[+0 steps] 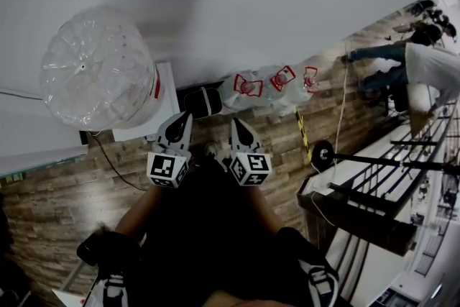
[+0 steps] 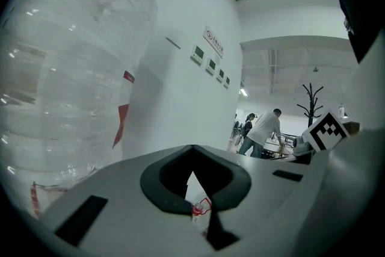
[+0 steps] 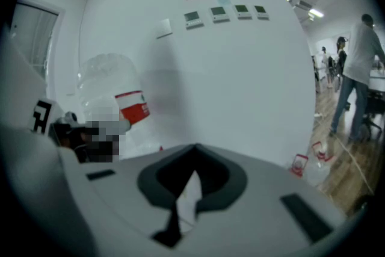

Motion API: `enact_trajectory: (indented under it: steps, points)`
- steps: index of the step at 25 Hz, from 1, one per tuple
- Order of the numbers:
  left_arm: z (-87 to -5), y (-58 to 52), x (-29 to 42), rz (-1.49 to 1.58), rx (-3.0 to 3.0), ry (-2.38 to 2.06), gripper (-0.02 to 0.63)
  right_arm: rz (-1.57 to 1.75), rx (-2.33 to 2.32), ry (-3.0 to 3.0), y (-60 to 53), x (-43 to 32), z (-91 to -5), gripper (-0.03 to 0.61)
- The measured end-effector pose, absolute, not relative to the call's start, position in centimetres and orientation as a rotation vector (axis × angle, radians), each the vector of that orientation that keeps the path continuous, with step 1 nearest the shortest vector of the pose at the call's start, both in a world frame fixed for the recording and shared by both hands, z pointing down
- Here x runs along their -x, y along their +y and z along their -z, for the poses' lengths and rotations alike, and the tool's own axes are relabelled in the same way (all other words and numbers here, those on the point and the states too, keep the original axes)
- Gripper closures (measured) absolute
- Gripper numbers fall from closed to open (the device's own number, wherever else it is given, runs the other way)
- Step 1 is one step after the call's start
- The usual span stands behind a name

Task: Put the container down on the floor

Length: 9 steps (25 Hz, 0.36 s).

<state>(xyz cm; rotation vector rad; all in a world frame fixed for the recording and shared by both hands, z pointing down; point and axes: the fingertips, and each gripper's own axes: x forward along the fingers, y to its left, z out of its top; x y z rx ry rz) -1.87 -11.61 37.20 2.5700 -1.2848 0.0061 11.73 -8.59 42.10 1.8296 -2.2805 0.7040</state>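
A large clear water jug (image 1: pixel 97 68) with a red label stands upside down on a white dispenser (image 1: pixel 164 101) by the wall; it fills the left of the left gripper view (image 2: pixel 66 69) and shows at the left of the right gripper view (image 3: pixel 114 99). Several empty clear jugs with red handles (image 1: pixel 269 86) lie on the wooden floor along the wall. My left gripper (image 1: pixel 182 116) and right gripper (image 1: pixel 236 123) hang side by side in front of me, just short of the dispenser and the jugs. Both are shut with nothing between their jaws (image 2: pixel 192 150) (image 3: pixel 195 147).
A small black object (image 1: pixel 203 101) sits at the wall's foot between the dispenser and the jugs. A black metal rack (image 1: pixel 381 205) stands at the right. People (image 1: pixel 424 65) work further off at the right. A cable (image 1: pixel 108 154) runs over the floor at the left.
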Motion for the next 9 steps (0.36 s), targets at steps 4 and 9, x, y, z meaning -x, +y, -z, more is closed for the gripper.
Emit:
enact_trajectory:
  steps: [4, 9]
  points:
    - [-37.04, -11.72, 1.80, -0.011, -2.569, -1.282, 0.586, -0.706, -1.832, -2.280, -8.77, -11.75, -42.20, 0.546]
    - [-36.71, -11.97, 1.81, -0.016, -2.578, -1.282, 0.586, -0.704, -1.831, -2.285, -9.02, -11.55, -42.06, 0.546]
